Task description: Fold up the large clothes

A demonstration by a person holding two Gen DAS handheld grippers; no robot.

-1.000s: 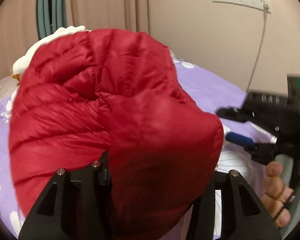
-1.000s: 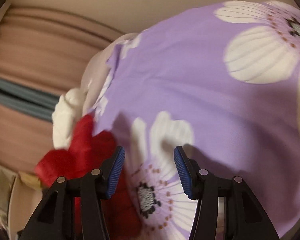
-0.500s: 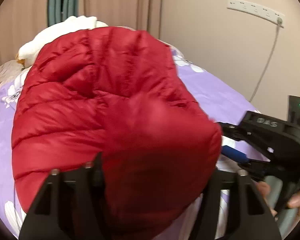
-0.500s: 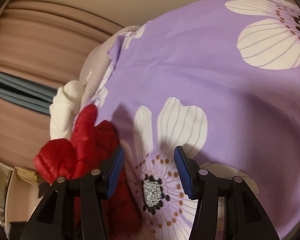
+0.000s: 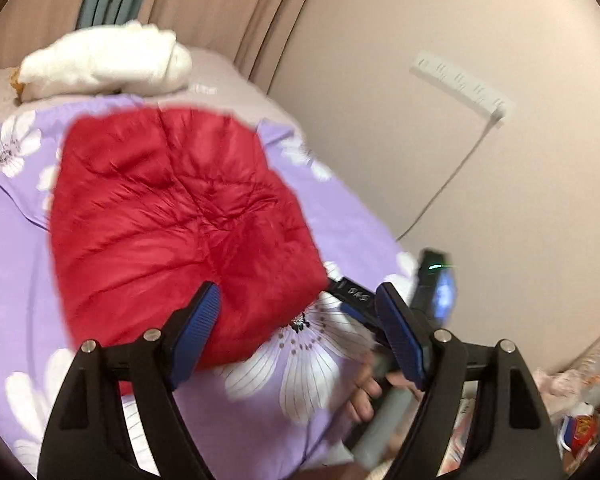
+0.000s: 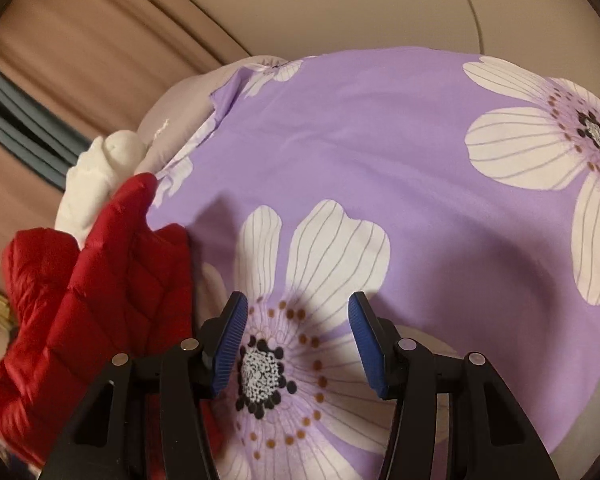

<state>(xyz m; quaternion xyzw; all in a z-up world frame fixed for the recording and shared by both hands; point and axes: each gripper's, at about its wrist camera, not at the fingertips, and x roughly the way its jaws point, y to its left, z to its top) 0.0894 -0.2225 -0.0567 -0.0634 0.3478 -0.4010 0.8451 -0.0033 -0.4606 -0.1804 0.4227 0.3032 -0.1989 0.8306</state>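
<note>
The left gripper [image 5: 300,332] has let go of the red puffer jacket [image 5: 172,224] it was pinching a second ago and has lifted back from it, so the jacket now fills far less of its view. Its jaws are opening, the blue pads [image 5: 400,332] spread wide with nothing pressed between them; only the jacket's near edge shows behind the left-hand pad. The jacket lies in a rounded, folded bundle on the purple flowered bedspread [image 5: 12,264].

The right gripper [image 6: 296,344] has barely shifted. Its jaws stand partly apart and empty, hovering over a white flower printed on the bedspread [image 6: 380,140], with the jacket [image 6: 100,292] just beside its left finger. In the left wrist view this gripper [image 5: 396,300] appears blurred at the jacket's right, with the person's hand [image 5: 366,392] on its grey handle; whether it touches the jacket there is hard to say.

Beyond the jacket, a white bundle [image 5: 104,64] sits at the far end of the bed, by the beige curtains [image 5: 220,8]. A white power strip [image 5: 460,84] is fixed to the wall.
</note>
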